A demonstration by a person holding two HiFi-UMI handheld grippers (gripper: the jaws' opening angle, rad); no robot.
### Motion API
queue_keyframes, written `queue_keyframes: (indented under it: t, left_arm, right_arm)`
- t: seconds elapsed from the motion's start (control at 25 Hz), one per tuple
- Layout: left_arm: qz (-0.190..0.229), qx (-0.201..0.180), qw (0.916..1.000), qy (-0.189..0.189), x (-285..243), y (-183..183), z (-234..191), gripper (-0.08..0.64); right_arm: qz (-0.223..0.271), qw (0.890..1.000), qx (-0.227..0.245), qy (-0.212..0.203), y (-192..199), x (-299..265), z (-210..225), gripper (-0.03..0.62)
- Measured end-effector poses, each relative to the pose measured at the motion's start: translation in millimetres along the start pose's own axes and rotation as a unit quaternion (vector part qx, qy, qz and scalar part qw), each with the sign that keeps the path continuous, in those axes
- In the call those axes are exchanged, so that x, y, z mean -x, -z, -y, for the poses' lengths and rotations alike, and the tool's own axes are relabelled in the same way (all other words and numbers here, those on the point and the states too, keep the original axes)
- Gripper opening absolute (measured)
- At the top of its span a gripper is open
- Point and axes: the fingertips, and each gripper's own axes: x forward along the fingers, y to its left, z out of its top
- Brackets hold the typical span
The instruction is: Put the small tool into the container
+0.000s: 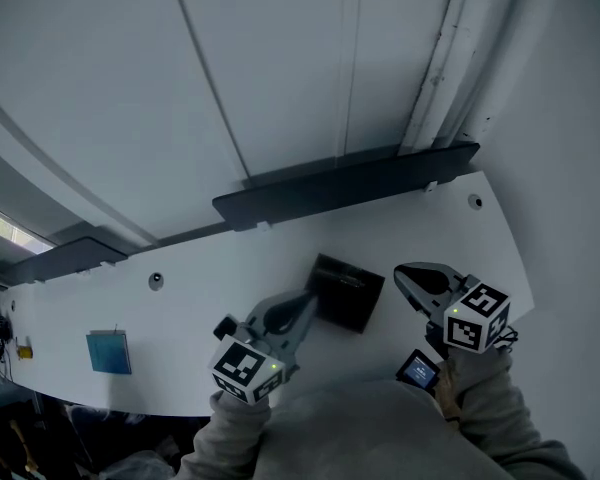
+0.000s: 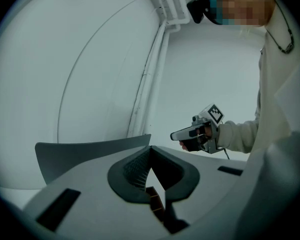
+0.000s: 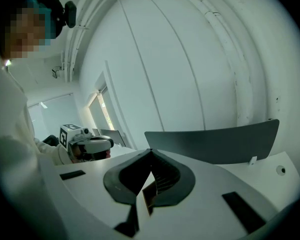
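Note:
The black box-like container [image 1: 352, 293] sits on the white desk [image 1: 180, 308], between my two grippers. My left gripper [image 1: 308, 303] reaches its left edge from the near side; in the left gripper view its jaws [image 2: 150, 148] meet at the tips with nothing showing between them. My right gripper [image 1: 405, 273] hangs just right of the container, and its jaws [image 3: 150, 151] are shut and empty. Each gripper shows in the other's view: the right gripper [image 2: 187, 134] and the left gripper [image 3: 97, 143]. I see no small tool in any view.
A dark back panel [image 1: 350, 183] runs along the desk's far edge against the white wall. A blue square object [image 1: 109, 352] lies at the desk's near left. A small device with a lit screen [image 1: 418, 370] is by my right sleeve.

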Motion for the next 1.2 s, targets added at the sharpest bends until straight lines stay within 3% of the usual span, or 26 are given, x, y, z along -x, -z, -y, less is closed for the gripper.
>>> queue_keyframes:
  t: [1.2]
  left_arm:
    - [0.002,-0.005,1.0,-0.004,5,2,18,0.003]
  right_arm:
    - [0.001,1.0,0.015,-0.019,2,0,-24,0.021]
